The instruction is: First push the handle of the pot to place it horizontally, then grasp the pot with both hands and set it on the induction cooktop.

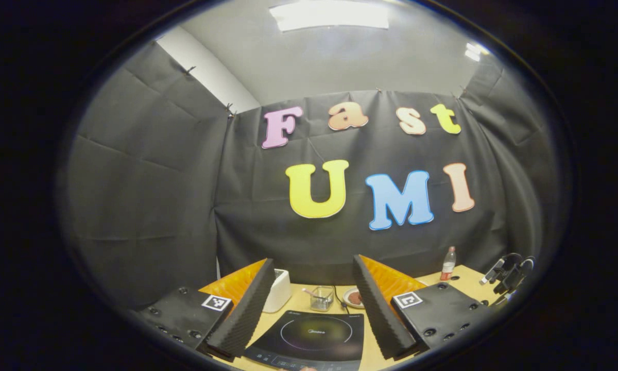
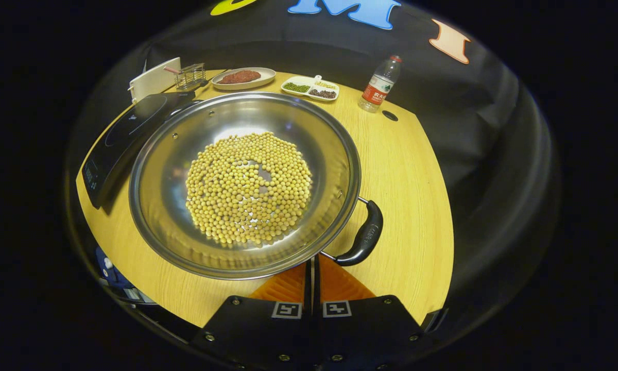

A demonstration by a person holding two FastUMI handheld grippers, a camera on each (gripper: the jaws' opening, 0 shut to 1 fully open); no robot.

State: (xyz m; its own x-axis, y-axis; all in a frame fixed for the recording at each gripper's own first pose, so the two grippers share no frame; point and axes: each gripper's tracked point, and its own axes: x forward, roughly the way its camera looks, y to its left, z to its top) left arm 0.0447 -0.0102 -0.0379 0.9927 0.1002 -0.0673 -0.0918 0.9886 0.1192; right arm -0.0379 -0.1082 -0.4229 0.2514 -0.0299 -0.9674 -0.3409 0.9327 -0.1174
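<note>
A wide steel pot (image 2: 247, 185) holding yellow soybeans sits on the wooden table (image 2: 417, 175) in the right gripper view. Its black handle (image 2: 363, 238) points toward the lower right. My right gripper (image 2: 313, 275) is shut with nothing between its fingers, and its tips sit at the pot's near rim, just left of the handle's end. The black induction cooktop (image 2: 129, 129) lies to the left of the pot, touching or nearly touching its rim. In the left gripper view my left gripper (image 1: 313, 263) is open and held above the cooktop (image 1: 311, 337), which shows between its fingers.
At the table's back stand a white box (image 2: 154, 77), a small wire basket (image 2: 190, 76), a plate of reddish food (image 2: 242, 77), a divided dish of beans (image 2: 311, 87) and a plastic bottle (image 2: 378, 85). Black cloth walls close in the table.
</note>
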